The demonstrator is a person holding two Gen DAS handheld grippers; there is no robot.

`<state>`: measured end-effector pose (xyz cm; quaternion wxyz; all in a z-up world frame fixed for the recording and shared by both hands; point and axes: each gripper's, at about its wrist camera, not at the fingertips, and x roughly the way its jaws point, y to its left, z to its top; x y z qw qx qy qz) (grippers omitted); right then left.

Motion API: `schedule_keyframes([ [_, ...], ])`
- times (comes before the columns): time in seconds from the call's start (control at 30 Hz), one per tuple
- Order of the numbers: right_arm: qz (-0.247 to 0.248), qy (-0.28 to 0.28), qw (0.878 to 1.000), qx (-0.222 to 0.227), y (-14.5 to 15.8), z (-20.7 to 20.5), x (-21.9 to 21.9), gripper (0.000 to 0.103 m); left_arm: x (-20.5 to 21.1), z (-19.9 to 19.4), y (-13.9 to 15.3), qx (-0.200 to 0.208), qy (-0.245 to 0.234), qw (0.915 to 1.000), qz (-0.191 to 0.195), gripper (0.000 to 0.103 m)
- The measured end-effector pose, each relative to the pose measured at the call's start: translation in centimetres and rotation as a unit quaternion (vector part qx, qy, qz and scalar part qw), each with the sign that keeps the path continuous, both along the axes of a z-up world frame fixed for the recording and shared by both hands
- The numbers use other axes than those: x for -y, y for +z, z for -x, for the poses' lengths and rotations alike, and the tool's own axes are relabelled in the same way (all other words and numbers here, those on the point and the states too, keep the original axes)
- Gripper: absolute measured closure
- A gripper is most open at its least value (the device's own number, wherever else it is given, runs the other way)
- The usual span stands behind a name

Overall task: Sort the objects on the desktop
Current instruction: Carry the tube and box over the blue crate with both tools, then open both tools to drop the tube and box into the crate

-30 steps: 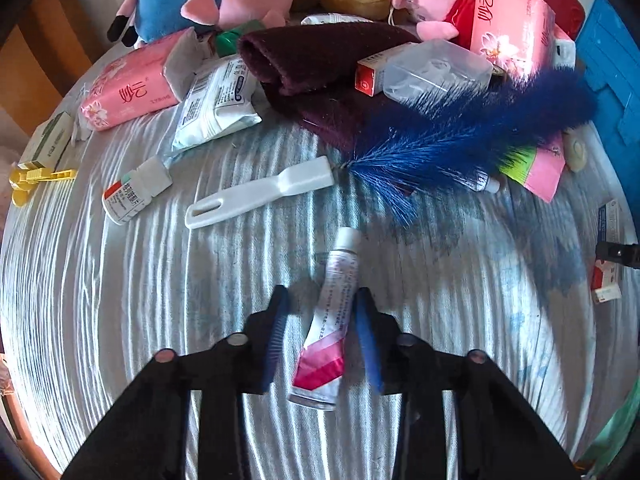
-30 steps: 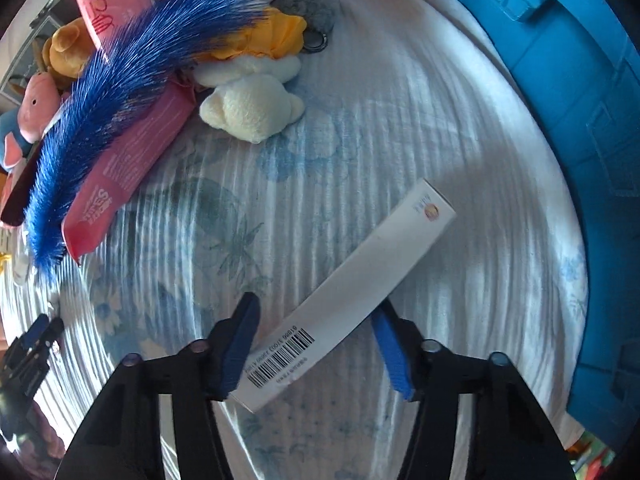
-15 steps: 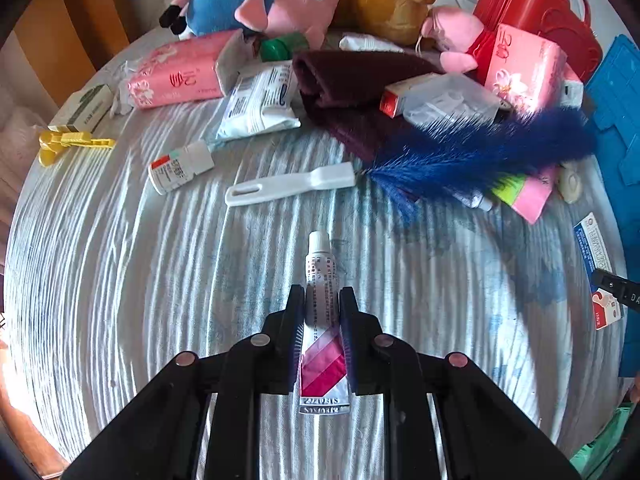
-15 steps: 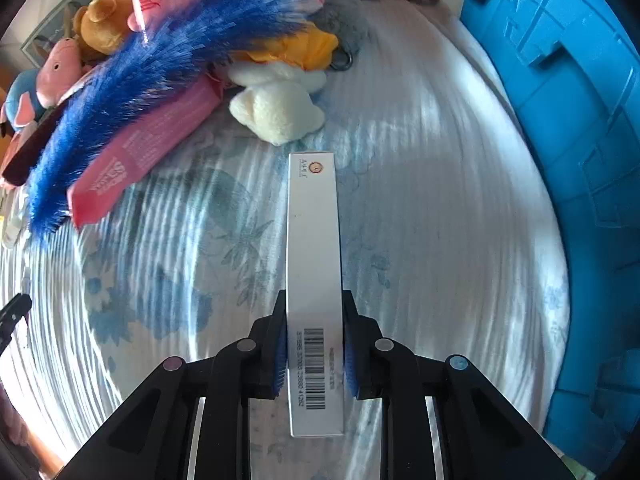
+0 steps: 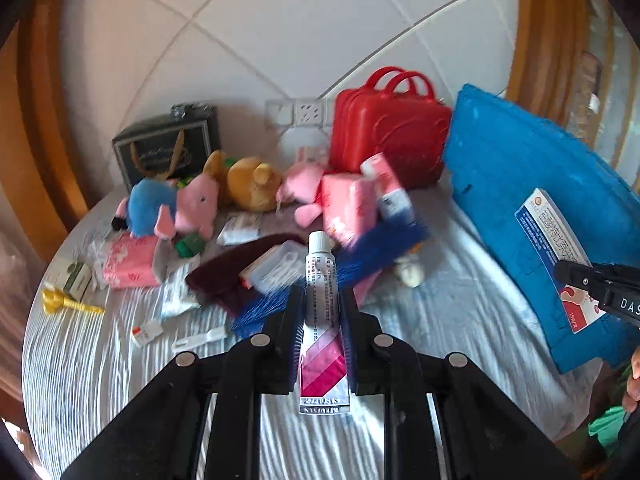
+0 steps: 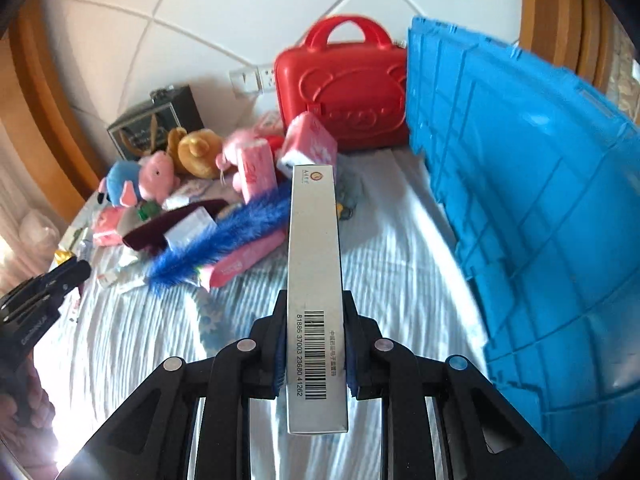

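A white ointment tube (image 5: 320,276) with pink stripes is lifted above the table, cap pointing away, and my left gripper (image 5: 321,320) is shut on its middle. My right gripper (image 6: 315,320) is shut on a long grey box (image 6: 314,236) with a barcode, which is held up lengthwise over the tablecloth. In the left wrist view the right gripper (image 5: 592,284) shows at the right edge with that box (image 5: 550,240) in front of the blue crate (image 5: 520,184). The left gripper's fingers (image 6: 60,280) show at the left edge of the right wrist view.
The blue crate (image 6: 520,200) stands on the right, a red case (image 6: 344,92) behind it by the wall. Plush toys (image 5: 188,204), pink tissue packs (image 5: 128,264), a dark red cloth (image 5: 228,276) and a blue feather duster (image 6: 224,244) crowd the back of the striped tablecloth (image 5: 120,380).
Both grippers closed, the left on the tube and the right on the box, turning each in line with the fingers. Both then rose off the table and tilted up toward the wall.
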<state>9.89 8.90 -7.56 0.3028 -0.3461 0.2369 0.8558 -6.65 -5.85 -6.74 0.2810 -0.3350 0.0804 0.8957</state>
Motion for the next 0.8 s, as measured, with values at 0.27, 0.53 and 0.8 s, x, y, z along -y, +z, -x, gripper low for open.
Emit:
schedule_keyframes([
  [0.27,-0.082,-0.067,0.99,-0.091,9.6,-12.2,-1.6,0.081,-11.8,-8.7,8.1,-0.045,-0.131,0.9882,-0.066,0.086],
  [0.53,-0.128,-0.173,0.976,-0.045,10.3,-24.6,-8.9,0.081,-25.5,-20.5,12.4,-0.07,-0.216,0.9724,-0.054,0.086],
  [0.8,-0.144,-0.206,0.968,-0.002,7.7,-30.5,-13.3,0.081,-32.0,-27.8,12.3,-0.068,-0.263,0.9625,0.0,0.086],
])
